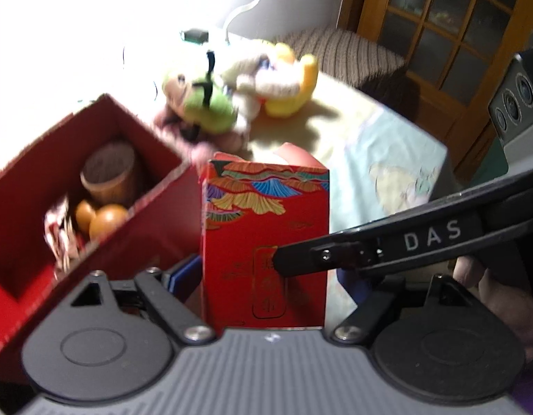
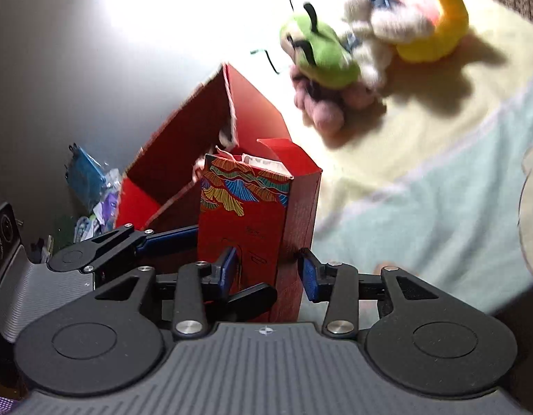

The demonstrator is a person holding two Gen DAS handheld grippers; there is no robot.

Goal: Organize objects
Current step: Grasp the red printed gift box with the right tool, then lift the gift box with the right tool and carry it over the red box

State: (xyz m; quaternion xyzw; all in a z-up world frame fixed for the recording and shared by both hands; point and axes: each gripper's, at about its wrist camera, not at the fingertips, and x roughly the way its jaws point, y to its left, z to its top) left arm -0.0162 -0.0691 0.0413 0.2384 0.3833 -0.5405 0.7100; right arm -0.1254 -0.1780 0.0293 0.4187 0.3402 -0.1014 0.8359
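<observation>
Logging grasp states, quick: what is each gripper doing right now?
Left gripper: closed on the tall red patterned carton.
Right gripper: open, blue pads either side of that carton's lower corner, not clamped.

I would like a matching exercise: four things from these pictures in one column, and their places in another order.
1. tall red patterned carton
2. wooden cup
3. green plush toy
4. yellow plush toy

a. inside the open red box
b. between the grippers' fingers
c. far end of the toy pile
d. on pink plush pieces

Pairs: 1-b, 2-a, 3-d, 4-c
</observation>
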